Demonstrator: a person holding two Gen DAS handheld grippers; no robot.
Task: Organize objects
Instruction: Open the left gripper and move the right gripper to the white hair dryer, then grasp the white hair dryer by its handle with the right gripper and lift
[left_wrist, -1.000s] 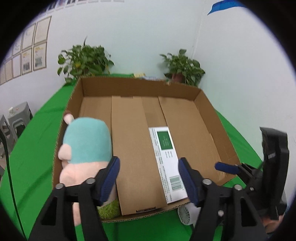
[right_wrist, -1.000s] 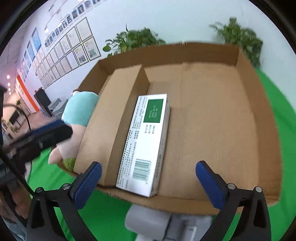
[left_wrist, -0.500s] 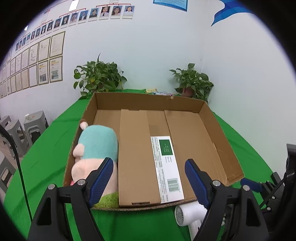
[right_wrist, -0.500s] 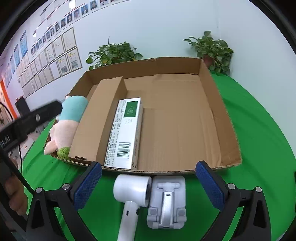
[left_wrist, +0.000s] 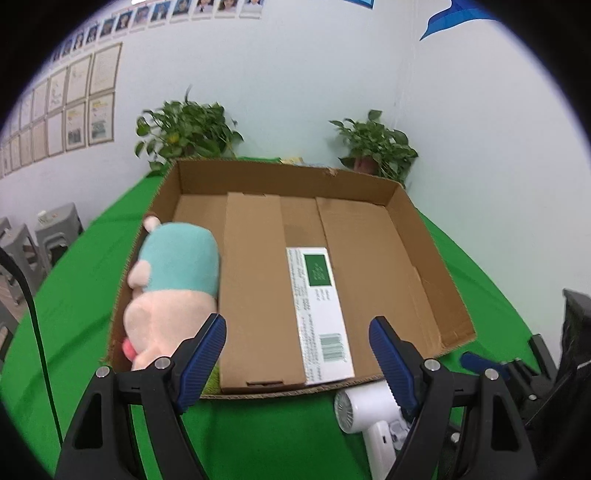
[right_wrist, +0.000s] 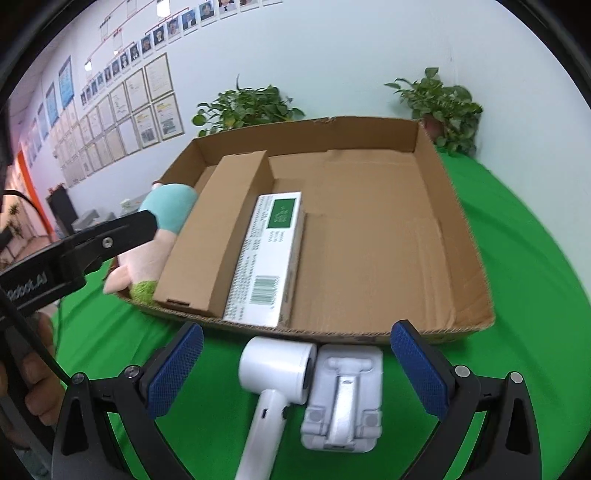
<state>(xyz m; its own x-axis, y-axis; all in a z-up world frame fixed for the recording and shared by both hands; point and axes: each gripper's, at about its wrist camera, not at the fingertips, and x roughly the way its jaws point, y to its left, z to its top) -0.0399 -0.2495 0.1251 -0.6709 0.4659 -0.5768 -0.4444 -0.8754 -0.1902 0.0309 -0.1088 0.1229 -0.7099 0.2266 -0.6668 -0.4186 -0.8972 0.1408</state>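
Only right view shows grey stand (right_wrist: 341, 398) beside hairdryer (right_wrist: 273, 380) — both claws spread.

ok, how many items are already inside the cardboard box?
3: plush toy at its left side, brown carton beside it, white-green box next. More may hide behind the carton.

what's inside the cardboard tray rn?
Inside the cardboard tray: plush toy at the left, brown carton, white-green box against it. Right half is bare. Anything beneath those three is hidden.
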